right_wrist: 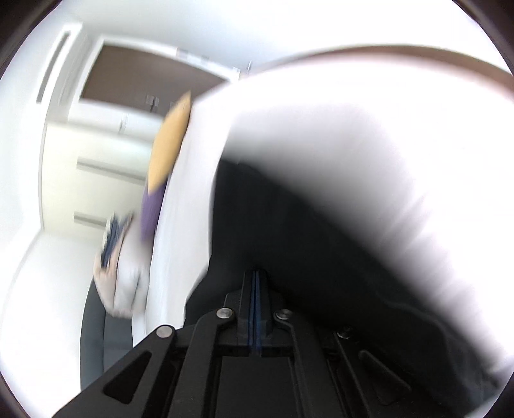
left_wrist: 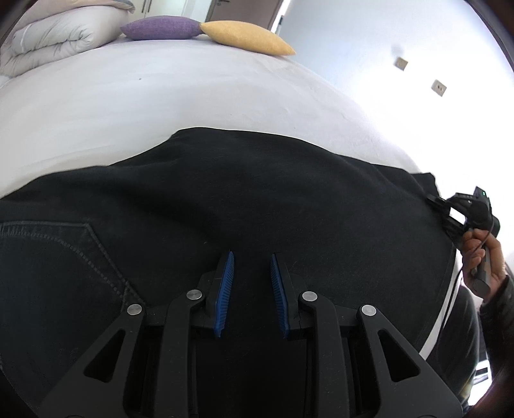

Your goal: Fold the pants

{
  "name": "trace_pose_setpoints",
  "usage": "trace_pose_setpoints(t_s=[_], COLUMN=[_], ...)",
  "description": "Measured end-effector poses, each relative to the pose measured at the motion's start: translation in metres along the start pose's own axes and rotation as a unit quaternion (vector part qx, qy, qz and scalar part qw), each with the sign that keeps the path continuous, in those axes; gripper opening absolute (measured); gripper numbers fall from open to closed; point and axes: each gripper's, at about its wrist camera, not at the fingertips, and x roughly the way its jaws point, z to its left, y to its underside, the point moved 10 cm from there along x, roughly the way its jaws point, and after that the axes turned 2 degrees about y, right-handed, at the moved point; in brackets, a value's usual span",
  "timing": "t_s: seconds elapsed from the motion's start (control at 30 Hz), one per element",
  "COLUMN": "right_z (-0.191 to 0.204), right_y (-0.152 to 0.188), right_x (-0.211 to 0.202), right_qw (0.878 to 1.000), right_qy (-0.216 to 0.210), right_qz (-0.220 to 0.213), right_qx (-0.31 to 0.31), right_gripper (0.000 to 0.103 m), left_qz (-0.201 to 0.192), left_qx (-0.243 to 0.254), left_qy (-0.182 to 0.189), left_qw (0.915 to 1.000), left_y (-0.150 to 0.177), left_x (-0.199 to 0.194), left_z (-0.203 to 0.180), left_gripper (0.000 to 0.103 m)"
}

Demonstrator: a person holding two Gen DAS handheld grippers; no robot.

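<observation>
The black pants (left_wrist: pixel 244 199) lie spread on the bed (left_wrist: pixel 160 96), and they fill the near part of the left wrist view, with a stitched back pocket (left_wrist: pixel 61 250) at the left side. The left gripper (left_wrist: pixel 252 289) hangs just above the cloth with its blue pads (left_wrist: pixel 226 289) apart, so it is open and it holds nothing. The right gripper (right_wrist: pixel 256 308) has its jaws pressed together; in the left wrist view it sits at the far right end of the pants, and it seems to pinch the edge there, but the right wrist view is blurred and I cannot see the cloth between the pads clearly.

I think the main risk is that the thin pinch on the right slips when the cloth is lifted or pulled, because only one end is held while the left side is free. Then the fold would come skewed or bunched. The left gripper may also take two layers, or too little cloth, on this dark surface.

Beyond the pants the sheet is open up to the purple pillow (left_wrist: pixel 160 28), the yellow pillow (left_wrist: pixel 247 38) and the folded duvet (left_wrist: pixel 51 35), all well apart. On the right, the bed edge (left_wrist: pixel 449 289) is just beside the pants, so there is little room
</observation>
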Motion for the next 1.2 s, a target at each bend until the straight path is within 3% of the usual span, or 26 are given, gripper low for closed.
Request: trace_pose_setpoints(t_s=[0.1, 0.2, 0.3, 0.37, 0.47, 0.53, 0.57, 0.67, 0.73, 0.77, 0.87, 0.93, 1.0, 1.1, 1.2], right_z=[0.003, 0.031, 0.093, 0.134, 0.158, 0.15, 0.139, 0.112, 0.092, 0.08, 0.053, 0.033, 0.018, 0.031, 0.037], right_y=[-0.023, -0.005, 0.067, 0.136, 0.194, 0.208, 0.199, 0.161, 0.131, 0.109, 0.053, 0.017, -0.012, -0.024, -0.031], right_x=[-0.03, -0.036, -0.001, 0.041, 0.088, 0.117, 0.132, 0.138, 0.12, 0.114, 0.105, 0.084, 0.072, 0.078, 0.077], right_qw=[0.998, 0.999, 0.993, 0.979, 0.957, 0.956, 0.957, 0.967, 0.978, 0.983, 0.991, 0.995, 0.997, 0.999, 1.0], right_qy=[0.038, -0.002, -0.05, -0.071, -0.094, -0.068, -0.063, -0.084, -0.071, -0.066, -0.064, -0.049, -0.043, -0.022, -0.016], right_qz=[-0.05, -0.032, 0.066, 0.15, 0.242, 0.258, 0.265, 0.236, 0.195, 0.171, 0.119, 0.082, 0.057, 0.034, 0.011], right_qx=[-0.012, -0.021, -0.082, -0.118, -0.131, -0.124, -0.101, -0.04, -0.036, -0.026, 0.003, 0.004, 0.019, 0.01, 0.019], right_gripper=[0.003, 0.005, 0.005, 0.005, 0.005, 0.005, 0.001, 0.0, 0.0, 0.0, 0.0, 0.0, 0.0, 0.0, 0.0], left_qz=[-0.001, -0.009, -0.023, 0.002, 0.047, 0.062, 0.059, 0.05, 0.047, 0.048, 0.048, 0.044, 0.031, 0.021, 0.008], left_qx=[-0.015, -0.03, -0.01, 0.014, 0.037, 0.025, 0.024, 0.028, 0.02, 0.005, -0.049, -0.062, -0.065, -0.091, -0.09], left_qy=[0.001, -0.007, 0.004, 0.014, 0.031, 0.045, 0.049, 0.066, 0.083, 0.093, 0.138, 0.142, 0.112, 0.099, 0.044], left_qw=[0.9999, 0.9995, 0.9997, 0.9998, 0.9977, 0.9968, 0.9968, 0.9962, 0.9952, 0.9945, 0.988, 0.987, 0.9911, 0.9907, 0.9949], left_y=[0.003, -0.014, -0.04, -0.051, -0.052, -0.052, -0.055, -0.061, -0.062, -0.063, -0.068, -0.07, -0.076, -0.083, -0.083], left_x=[-0.008, -0.025, -0.026, -0.006, 0.028, 0.046, 0.048, 0.053, 0.054, 0.054, 0.053, 0.049, 0.043, 0.031, 0.004], left_z=[0.001, -0.001, -0.015, -0.029, -0.039, -0.036, -0.034, -0.027, -0.015, -0.008, 0.016, 0.028, 0.049, 0.089, 0.133], left_gripper=[0.023, 0.023, 0.023, 0.023, 0.023, 0.023, 0.023, 0.022, 0.016, 0.007, 0.003, 0.002, 0.002, 0.002, 0.002])
